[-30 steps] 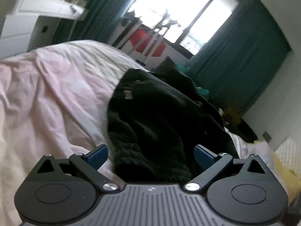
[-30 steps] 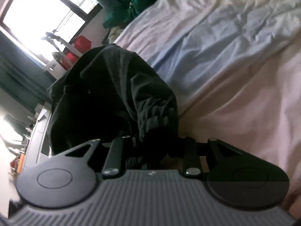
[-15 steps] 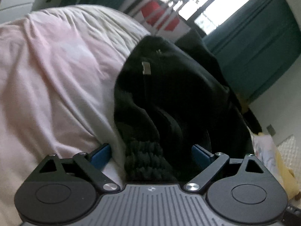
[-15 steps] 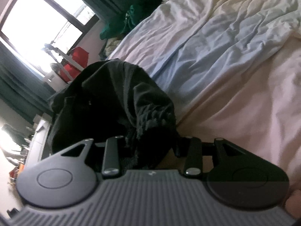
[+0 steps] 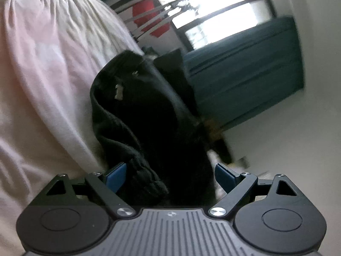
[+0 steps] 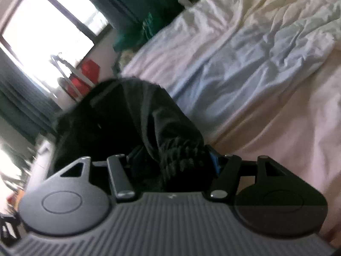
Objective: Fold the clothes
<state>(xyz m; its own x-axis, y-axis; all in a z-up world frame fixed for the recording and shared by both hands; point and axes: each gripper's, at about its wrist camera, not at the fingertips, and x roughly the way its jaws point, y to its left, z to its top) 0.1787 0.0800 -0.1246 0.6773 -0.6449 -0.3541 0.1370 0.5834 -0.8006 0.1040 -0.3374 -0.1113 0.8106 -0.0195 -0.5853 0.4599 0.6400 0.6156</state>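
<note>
Low in the left view, the left gripper [image 5: 169, 176] straddles the black garment [image 5: 149, 117] on the bed [image 5: 42, 74], jaws spread and closing, apparently for a fresh hold. Low centre in the right view, the right gripper [image 6: 174, 160] has the ribbed hem between opening jaws, likely letting go.

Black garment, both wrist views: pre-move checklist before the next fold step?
1. Black garment lies on the bed sheet: ok.
2. Left gripper jaws closing, wide apart, ribbed cuff between them; pads not pressing on it: not ok for a lift.
3. Right gripper jaws opening with ribbed knit between them; whether the pads have let go: cannot tell, blurred.
4. Garment laid flat for folding: not ok, it is bunched in a heap.
5. Sheet near the garment free of other items: ok in both views.
6. Far edge of the garment visible: cannot tell, too dark.
</note>
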